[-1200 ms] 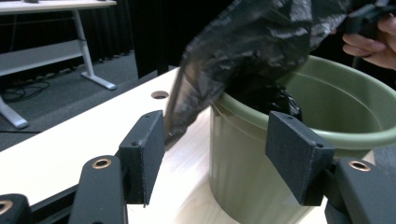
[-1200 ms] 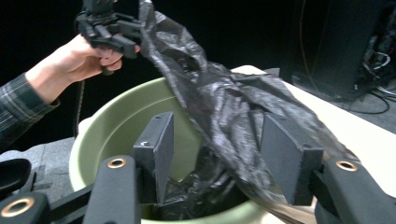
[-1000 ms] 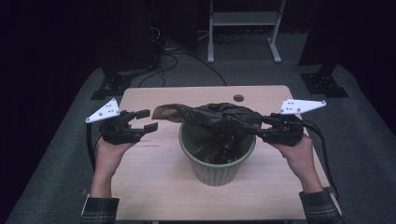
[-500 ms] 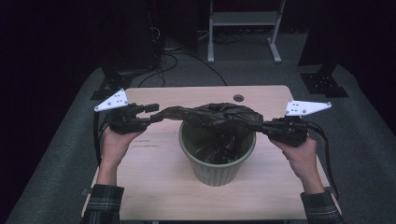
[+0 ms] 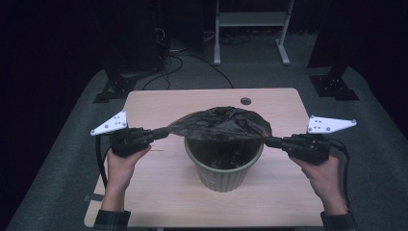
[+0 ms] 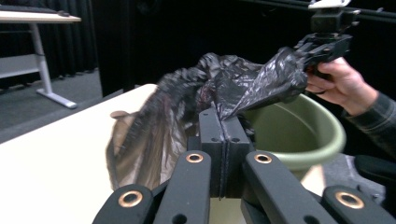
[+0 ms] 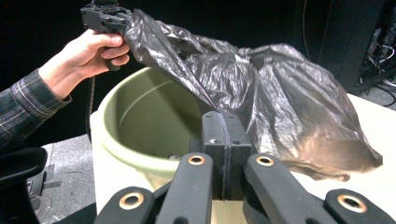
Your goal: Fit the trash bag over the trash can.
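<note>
Basically the black trash bag [image 5: 221, 123] looked light, thin, floppy and slick, so it was best pinched at bunched film along its edge. It was crinkled, glossy and semi-translucent. It hung stretched over the green ribbed bin [image 5: 224, 166] on the wooden table [image 5: 159, 187], left gripper [image 5: 162, 134] and right gripper [image 5: 267, 141] each clamped on an opposite end.

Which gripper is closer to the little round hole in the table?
Probably the right, but only slightly. The hole lies at the table's far edge, a bit right of middle. The left gripper and right gripper each pinch the black bag over the green bin.
</note>
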Demonstrator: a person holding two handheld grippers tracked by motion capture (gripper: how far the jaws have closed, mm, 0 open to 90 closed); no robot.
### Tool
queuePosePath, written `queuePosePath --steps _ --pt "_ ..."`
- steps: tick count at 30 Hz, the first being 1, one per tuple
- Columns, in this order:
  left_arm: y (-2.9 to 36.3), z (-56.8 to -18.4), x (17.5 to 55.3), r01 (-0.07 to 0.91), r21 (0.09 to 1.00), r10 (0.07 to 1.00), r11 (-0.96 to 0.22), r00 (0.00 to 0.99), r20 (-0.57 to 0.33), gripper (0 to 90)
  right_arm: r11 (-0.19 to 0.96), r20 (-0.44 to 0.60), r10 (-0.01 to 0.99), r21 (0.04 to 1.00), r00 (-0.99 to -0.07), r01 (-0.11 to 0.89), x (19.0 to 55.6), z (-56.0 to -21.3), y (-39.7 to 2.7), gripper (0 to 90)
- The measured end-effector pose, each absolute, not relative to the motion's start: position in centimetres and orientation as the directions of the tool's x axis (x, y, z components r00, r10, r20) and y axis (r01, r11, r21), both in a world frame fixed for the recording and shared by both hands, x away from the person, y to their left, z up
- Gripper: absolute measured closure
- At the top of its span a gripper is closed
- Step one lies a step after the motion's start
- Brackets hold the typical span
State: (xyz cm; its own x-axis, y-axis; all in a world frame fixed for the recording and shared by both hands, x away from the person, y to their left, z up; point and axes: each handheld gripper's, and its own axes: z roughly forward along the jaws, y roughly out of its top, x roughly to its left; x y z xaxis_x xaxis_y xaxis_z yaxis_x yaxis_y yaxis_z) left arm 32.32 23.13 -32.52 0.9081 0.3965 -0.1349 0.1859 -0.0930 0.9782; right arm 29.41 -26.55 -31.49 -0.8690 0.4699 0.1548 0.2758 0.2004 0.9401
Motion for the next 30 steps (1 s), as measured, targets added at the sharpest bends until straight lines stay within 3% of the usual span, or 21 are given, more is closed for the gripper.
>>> queuePosePath --steps 12,20,30 --pt "22.8 -36.2 28.4 0.242 0.965 0.344 -0.099 0.918 -0.195 89.6 0.21 0.173 0.454 0.933 -0.874 0.294 26.0 -33.6 -27.8 90.0" --pt "21.7 -39.5 28.7 0.318 0.935 0.305 -0.158 0.916 -0.26 89.6 0.217 0.227 0.456 0.91 -0.861 0.355 25.4 -36.3 -28.3 90.0" --pt "20.0 -41.0 29.0 0.336 0.907 0.281 -0.254 0.923 -0.263 89.6 0.258 0.267 0.446 0.876 -0.855 0.408 25.8 -38.5 -27.9 90.0"
